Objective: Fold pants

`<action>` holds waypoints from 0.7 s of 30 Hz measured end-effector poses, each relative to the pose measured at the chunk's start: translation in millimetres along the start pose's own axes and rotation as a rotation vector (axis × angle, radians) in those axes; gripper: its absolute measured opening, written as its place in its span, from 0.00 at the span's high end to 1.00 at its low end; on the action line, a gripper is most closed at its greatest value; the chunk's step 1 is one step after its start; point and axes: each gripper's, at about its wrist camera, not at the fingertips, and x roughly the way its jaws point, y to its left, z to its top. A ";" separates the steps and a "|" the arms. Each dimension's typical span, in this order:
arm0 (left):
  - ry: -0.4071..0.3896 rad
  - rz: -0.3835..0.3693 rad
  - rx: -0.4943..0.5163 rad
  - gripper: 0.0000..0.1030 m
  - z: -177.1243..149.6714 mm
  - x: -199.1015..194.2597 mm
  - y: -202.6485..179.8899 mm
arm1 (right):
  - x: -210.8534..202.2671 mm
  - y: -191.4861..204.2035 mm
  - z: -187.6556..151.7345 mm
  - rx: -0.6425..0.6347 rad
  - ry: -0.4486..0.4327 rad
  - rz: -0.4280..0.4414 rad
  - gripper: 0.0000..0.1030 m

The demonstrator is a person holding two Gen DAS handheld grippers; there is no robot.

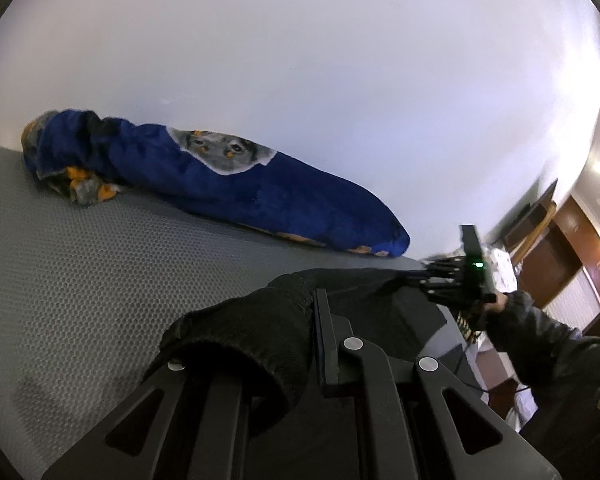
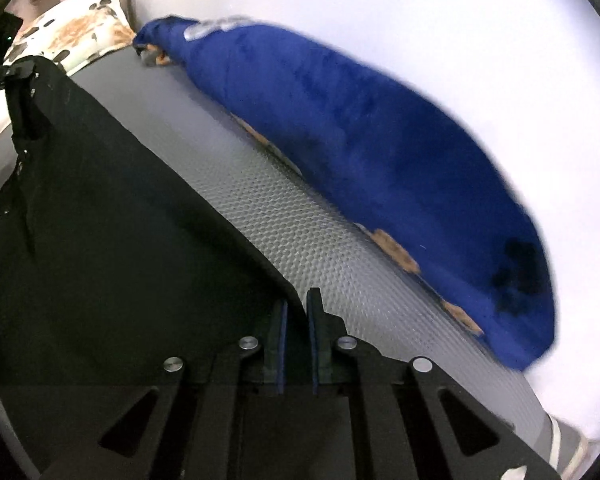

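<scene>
Right wrist view: right gripper (image 2: 296, 312) clamped on black pants (image 2: 100, 208) corner, cloth stretching toward ten o'clock to the left gripper (image 2: 14, 72), also clamped on them.

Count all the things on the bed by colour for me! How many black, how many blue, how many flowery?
Black: 1, the pants
Blue: 1, the rolled blanket by the wall
Flowery: 1, the pillow at the far end of the bed
Total: 3 things on the grey mattress
</scene>
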 end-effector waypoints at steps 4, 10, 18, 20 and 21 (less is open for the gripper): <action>0.034 -0.023 0.041 0.90 -13.5 -19.8 -14.3 | -46.7 5.3 -26.4 0.059 -0.035 -0.010 0.94; 0.124 -0.041 0.103 0.88 -55.4 -47.0 -35.9 | -87.4 46.6 -91.3 0.096 0.001 0.022 0.94; 0.311 0.013 0.137 0.85 -131.7 -59.3 -42.1 | -73.3 97.6 -157.4 0.189 0.092 0.121 0.94; 0.370 0.038 0.142 0.83 -151.6 -55.3 -39.5 | -57.5 104.9 -168.1 0.198 0.128 0.134 0.94; 0.411 0.067 0.140 0.80 -164.2 -50.1 -36.2 | -47.6 110.4 -173.1 0.189 0.149 0.128 0.94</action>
